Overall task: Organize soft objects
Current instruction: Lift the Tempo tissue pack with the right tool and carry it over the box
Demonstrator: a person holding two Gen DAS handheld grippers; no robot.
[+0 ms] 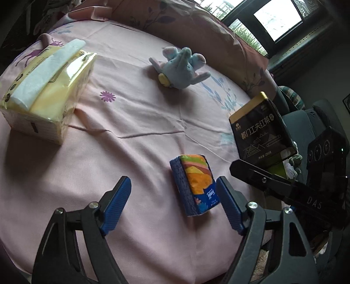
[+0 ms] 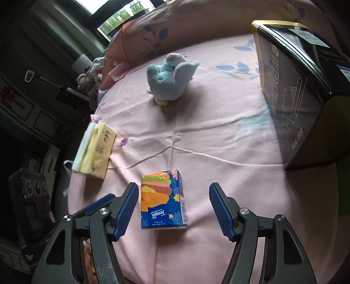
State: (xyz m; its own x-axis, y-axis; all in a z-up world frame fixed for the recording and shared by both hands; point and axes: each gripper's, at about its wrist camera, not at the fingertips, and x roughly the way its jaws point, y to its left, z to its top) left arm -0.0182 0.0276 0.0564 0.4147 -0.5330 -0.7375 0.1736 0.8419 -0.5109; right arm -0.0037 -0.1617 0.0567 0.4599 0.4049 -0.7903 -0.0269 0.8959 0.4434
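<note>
A small colourful Tempo tissue pack [image 1: 194, 185] lies on the pink bedsheet [image 1: 135, 122]. It also shows in the right wrist view [image 2: 161, 198]. A blue plush elephant [image 1: 181, 66] lies farther back, also in the right wrist view [image 2: 169, 79]. A yellow tissue pack [image 1: 46, 87] sits at the left, also in the right wrist view [image 2: 95, 151]. My left gripper [image 1: 172, 203] is open, the small pack just inside its right finger. My right gripper [image 2: 174, 207] is open, the small pack between its fingers, nearer the left one. The right gripper's body [image 1: 284, 185] shows at the left view's right edge.
A black and gold tea box [image 1: 262, 133] stands at the bed's right side, large in the right wrist view [image 2: 301, 87]. A pink flowered pillow [image 1: 196, 24] lies along the back. A window [image 1: 277, 19] is behind it. A black device [image 2: 32, 196] is beside the bed.
</note>
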